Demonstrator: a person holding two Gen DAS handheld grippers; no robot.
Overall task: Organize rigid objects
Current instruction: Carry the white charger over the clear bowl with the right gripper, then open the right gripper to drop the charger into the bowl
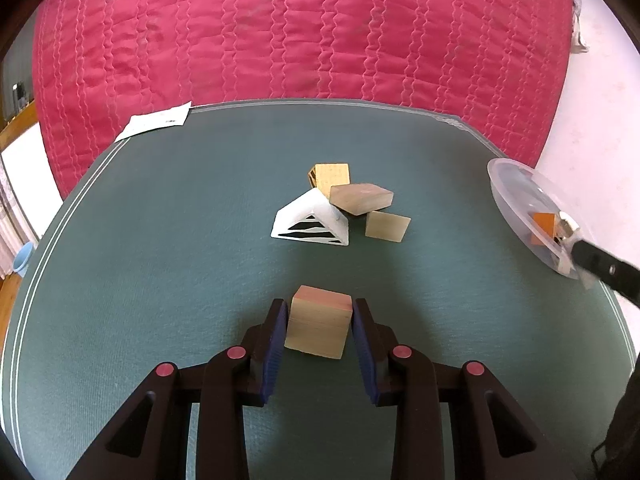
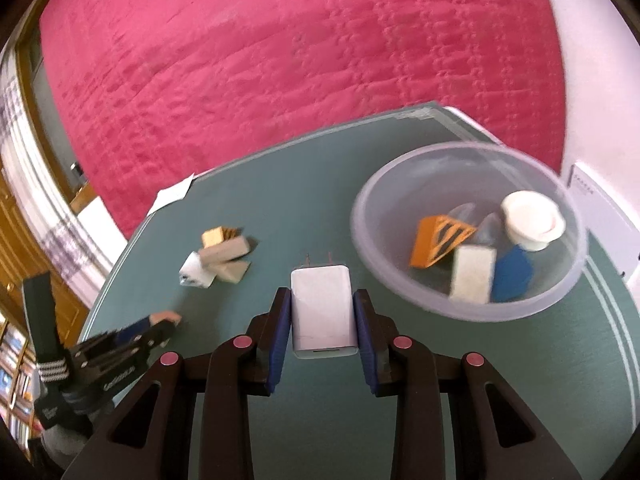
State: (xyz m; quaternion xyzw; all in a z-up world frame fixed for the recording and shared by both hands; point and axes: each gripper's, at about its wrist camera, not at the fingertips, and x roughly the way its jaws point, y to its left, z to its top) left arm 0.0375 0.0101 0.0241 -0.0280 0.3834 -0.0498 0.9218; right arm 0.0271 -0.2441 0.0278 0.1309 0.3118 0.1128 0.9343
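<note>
My left gripper is shut on a wooden cube low over the green table; its blue pads press both side faces. Beyond it lies a small heap: a white triangular block, a wooden slab, a pale wooden block and a tan block. My right gripper is shut on a white plug adapter with its prongs pointing away. It hangs left of a clear plastic bowl that holds an orange triangular block, a white cup, a white block and a blue piece.
A pink quilted bed runs behind the table. A paper slip lies on the far left corner. In the right wrist view the left gripper and a sleeve appear at the lower left. The bowl sits near the table's right edge.
</note>
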